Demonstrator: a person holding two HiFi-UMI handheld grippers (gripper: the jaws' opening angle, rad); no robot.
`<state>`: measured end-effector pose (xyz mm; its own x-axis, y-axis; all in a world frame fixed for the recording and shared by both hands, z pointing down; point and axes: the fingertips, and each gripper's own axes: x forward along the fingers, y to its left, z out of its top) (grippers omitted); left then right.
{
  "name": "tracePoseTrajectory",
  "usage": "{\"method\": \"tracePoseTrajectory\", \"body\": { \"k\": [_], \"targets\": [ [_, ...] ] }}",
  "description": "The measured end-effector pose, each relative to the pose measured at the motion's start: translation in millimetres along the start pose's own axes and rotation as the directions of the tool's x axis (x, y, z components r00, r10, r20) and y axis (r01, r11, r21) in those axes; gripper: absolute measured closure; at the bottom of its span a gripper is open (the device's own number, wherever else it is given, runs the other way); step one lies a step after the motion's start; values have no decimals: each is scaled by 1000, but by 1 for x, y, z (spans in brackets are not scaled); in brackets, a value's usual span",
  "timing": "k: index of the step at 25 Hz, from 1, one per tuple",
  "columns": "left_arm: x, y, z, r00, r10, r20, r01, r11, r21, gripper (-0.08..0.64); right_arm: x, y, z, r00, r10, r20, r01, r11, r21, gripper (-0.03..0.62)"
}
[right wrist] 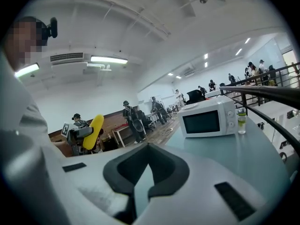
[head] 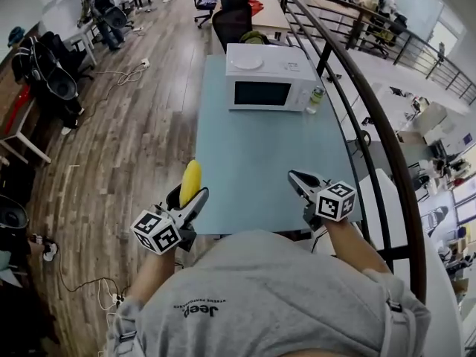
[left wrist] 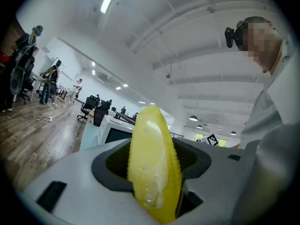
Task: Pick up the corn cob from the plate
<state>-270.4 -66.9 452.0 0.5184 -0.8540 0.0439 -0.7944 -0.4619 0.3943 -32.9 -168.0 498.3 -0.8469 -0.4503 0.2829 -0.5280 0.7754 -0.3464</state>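
**Head view.** We saw the left claw (head: 189,198) closed on the corn cob (head: 191,178), the yellow cob standing up out of the jaws at the near left edge of the pale blue bench (head: 253,155). The right claw (head: 297,178) hung over the near right part of the bench, well apart from the cob. A white microwave (head: 265,77) stood at the far end of the bench, with a small bottle (head: 316,99) just beside it on the right. A dark railing (head: 370,117) ran along the right side of the bench.

**Left gripper view.** The cob (left wrist: 152,165) filled the gap between the two ribbed pads, which pressed on it from either side. The microwave (left wrist: 114,133) showed far behind it.

**Right gripper view.** We found the right claw's (right wrist: 147,162) jaws only narrowly apart, with nothing between them and a sliver of bench (right wrist: 243,161) visible through the gap. The microwave (right wrist: 206,121) and bottle (right wrist: 241,118) stood far ahead on the right. On the far left, the left claw (right wrist: 80,135) held the cob (right wrist: 94,131) off the bench.
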Motion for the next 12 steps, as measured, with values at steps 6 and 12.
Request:
{"method": "tracePoseTrajectory", "body": {
  "k": [6,12],
  "targets": [
    [-2,-3,2,1000,26,1,-26,1000,13,299,1,-5,7,1000,19,8,-19,1000,-2,578],
    [2,2,1,999,47,3,-47,999,14,299,3,-12,11,1000,24,16,-24,1000,-11,578]
  ]
}}
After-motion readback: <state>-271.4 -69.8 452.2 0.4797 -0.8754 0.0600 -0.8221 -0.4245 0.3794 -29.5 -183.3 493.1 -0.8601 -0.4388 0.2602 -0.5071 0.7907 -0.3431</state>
